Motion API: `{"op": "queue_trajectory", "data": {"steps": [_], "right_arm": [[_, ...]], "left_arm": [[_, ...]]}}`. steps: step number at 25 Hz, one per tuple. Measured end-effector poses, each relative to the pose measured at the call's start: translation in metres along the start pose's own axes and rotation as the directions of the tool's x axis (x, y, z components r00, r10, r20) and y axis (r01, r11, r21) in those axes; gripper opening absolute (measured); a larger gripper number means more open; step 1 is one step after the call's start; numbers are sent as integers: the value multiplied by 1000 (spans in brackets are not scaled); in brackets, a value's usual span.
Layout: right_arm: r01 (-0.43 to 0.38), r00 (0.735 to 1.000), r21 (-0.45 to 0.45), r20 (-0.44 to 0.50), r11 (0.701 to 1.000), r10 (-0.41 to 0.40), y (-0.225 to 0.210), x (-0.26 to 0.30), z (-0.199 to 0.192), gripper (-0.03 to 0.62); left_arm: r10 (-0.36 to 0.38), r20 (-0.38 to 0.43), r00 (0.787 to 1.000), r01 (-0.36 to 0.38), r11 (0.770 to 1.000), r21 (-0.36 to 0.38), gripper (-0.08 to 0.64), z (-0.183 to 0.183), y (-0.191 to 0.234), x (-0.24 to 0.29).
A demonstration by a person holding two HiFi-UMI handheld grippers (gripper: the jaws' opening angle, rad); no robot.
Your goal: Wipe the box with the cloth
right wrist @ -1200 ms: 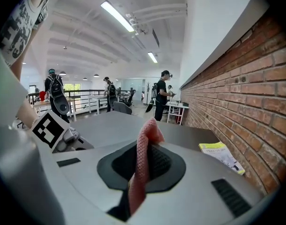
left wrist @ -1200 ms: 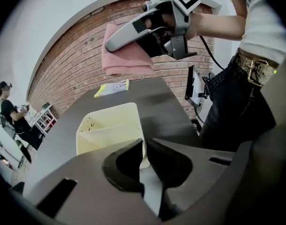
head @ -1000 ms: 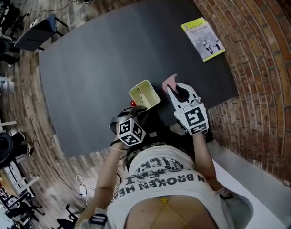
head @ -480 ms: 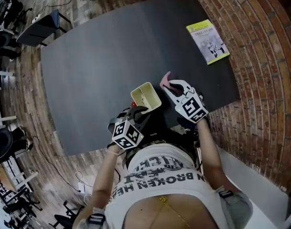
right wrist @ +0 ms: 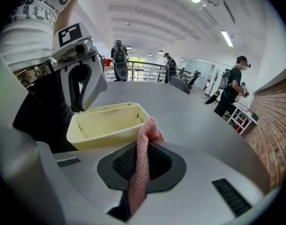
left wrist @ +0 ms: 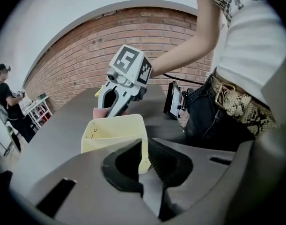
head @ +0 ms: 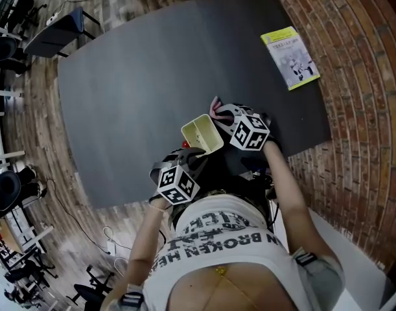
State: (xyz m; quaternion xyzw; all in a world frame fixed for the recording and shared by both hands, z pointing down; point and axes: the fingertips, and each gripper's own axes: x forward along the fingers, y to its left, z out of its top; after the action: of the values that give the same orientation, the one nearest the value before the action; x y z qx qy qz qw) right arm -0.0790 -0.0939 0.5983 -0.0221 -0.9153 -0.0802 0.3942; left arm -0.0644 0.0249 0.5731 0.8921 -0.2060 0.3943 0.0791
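At the centre of the head view, my left gripper (head: 192, 155) is clamped on the near wall of the box (head: 203, 133). Just right of it, my right gripper (head: 225, 114) pinches the cloth (head: 215, 107) beside the far rim. I judge wiping is about to start: next, press the cloth on and drag it.

Head view: cloth (head: 214, 107) mostly hidden beneath the right gripper (head: 222, 113); print on the booklet (head: 290, 57) too small to read. Left gripper view: near wall of the box (left wrist: 110, 142) partly covered by the left gripper (left wrist: 143, 158).
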Motion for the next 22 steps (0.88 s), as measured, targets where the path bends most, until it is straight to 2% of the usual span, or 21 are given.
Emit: {"op": "queue_trajectory", "data": {"steps": [3, 8, 10, 17, 22], "right_arm": [[-56, 998, -68, -34, 996, 54, 3, 11, -1, 17], [-88, 995, -135, -61, 987, 80, 4, 18, -5, 17], [-100, 994, -150, -63, 984, 91, 6, 17, -6, 17], [-123, 991, -169, -81, 978, 110, 20, 11, -10, 17], [-118, 991, -139, -85, 983, 107, 29, 7, -13, 17]], "left_arm": [[-24, 8, 1000, 24, 1000, -5, 44, -2, -1, 0], [-58, -8, 998, 58, 998, 21, 44, -1, -2, 2], [-86, -12, 996, 86, 996, 9, 34, -2, -3, 2], [-114, 0, 993, 114, 993, -4, 21, -3, -4, 2], [-116, 9, 993, 116, 993, -5, 21, -2, -4, 0]]}}
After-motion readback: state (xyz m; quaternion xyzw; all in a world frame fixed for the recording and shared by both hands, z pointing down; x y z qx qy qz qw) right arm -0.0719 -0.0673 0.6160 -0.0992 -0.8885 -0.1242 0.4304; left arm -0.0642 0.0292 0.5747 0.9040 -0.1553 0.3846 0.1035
